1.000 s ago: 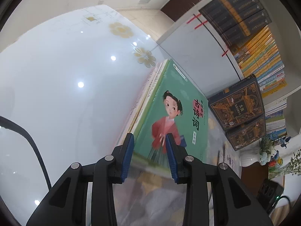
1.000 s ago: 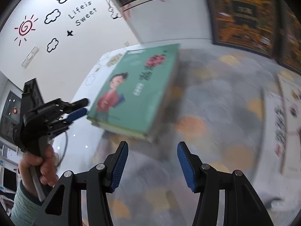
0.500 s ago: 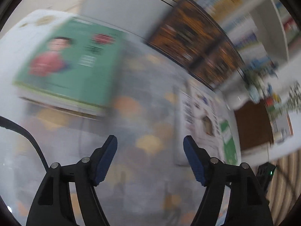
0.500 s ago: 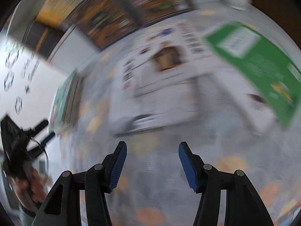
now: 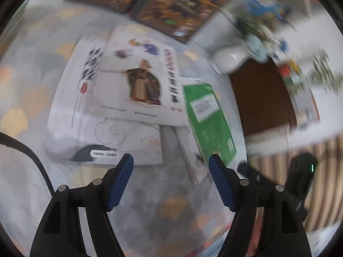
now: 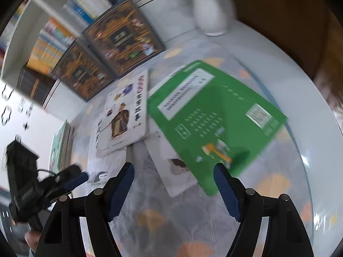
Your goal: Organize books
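Loose books lie scattered on the glass-topped table. A white book with a robed figure (image 5: 139, 85) (image 6: 126, 117) rests across a larger white book (image 5: 103, 137). A green book (image 5: 209, 120) (image 6: 214, 120) lies to their right, partly over another white book (image 6: 171, 171). My left gripper (image 5: 171, 167) hangs open above the table between the white and green books, nothing in it. My right gripper (image 6: 173, 177) has its jaws opening, empty, just in front of the green book. The left gripper (image 6: 75, 178) shows at the left in the right wrist view. A green-covered stack (image 6: 59, 145) lies far left.
Two dark ornate books (image 6: 122, 38) lean against a white bookcase (image 6: 19, 49) full of upright books behind the table. A white vase (image 6: 211, 15) with flowers stands at the table's far corner. A brown chair (image 5: 261, 98) sits beyond the table's right edge (image 6: 308, 150).
Both grippers swung right, away from the green picture-book stack, toward the scattered white and green books. The left gripper let go of the stack's top book and opened wide; the right opened wider.
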`<state>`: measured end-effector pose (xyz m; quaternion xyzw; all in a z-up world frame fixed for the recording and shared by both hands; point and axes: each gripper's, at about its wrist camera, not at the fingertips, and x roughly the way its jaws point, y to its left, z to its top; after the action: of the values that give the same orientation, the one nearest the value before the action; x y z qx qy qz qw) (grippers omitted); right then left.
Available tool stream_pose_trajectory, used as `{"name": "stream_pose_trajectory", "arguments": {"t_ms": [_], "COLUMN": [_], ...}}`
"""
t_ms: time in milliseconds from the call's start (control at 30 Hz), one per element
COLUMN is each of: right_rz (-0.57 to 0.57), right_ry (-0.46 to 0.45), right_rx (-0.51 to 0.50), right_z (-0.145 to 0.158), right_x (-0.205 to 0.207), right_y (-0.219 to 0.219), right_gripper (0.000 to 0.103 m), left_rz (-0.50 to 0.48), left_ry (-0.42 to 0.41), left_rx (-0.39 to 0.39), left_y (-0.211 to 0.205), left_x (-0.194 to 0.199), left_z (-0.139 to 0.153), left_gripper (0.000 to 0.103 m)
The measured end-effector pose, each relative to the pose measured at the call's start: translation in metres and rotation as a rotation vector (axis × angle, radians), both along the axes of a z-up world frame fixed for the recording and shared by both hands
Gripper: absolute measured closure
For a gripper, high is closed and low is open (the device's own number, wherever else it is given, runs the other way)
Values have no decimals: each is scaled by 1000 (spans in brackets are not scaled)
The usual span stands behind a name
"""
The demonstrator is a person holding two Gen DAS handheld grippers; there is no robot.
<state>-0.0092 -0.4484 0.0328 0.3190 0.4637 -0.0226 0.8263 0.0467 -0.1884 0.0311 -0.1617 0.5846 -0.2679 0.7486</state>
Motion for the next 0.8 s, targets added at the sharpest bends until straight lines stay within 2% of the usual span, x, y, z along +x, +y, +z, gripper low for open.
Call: {"name": "stream_pose_trajectory", "arguments": {"t_ms": [67,133,233,333,400,433,533,600,700,800], "right_rz": [46,84,124,152,161,161,178,197,217,224], "right_ry": [10,12,-8,-18,-27,-27,-9,8,-13,-22], "right_rx": [4,41,51,22,-11,-34,-66,-55,-94,-93], "right_z": [-6,-15,-21,-23,-24,-26,-35,-45,-46,-48], "right_x": [17,35,68,104,124,132,157,167,169,166], "right_y": [4,12,23,33,37,38,43,46,52,51], "right_gripper": [29,29,29,29,29,37,57,66,66,66], "left_rz": [103,181,244,267,303,313,316,288,222,179], "left_ry": [45,42,-2,-14,-46,-52,-35,-20,-38,-33], "left_rx": [9,22,93,94,136,145,135,122,126,129], "left_y": [7,17,26,26,23,21,19,15,7,7], "left_x": [10,21,42,63,74,80,90,93,95,92], "left_z": [-8,-8,-6,-10,-15,-20,-29,-37,-37,-35], "left_gripper": [32,32,32,32,32,33,35,38,38,38]}}
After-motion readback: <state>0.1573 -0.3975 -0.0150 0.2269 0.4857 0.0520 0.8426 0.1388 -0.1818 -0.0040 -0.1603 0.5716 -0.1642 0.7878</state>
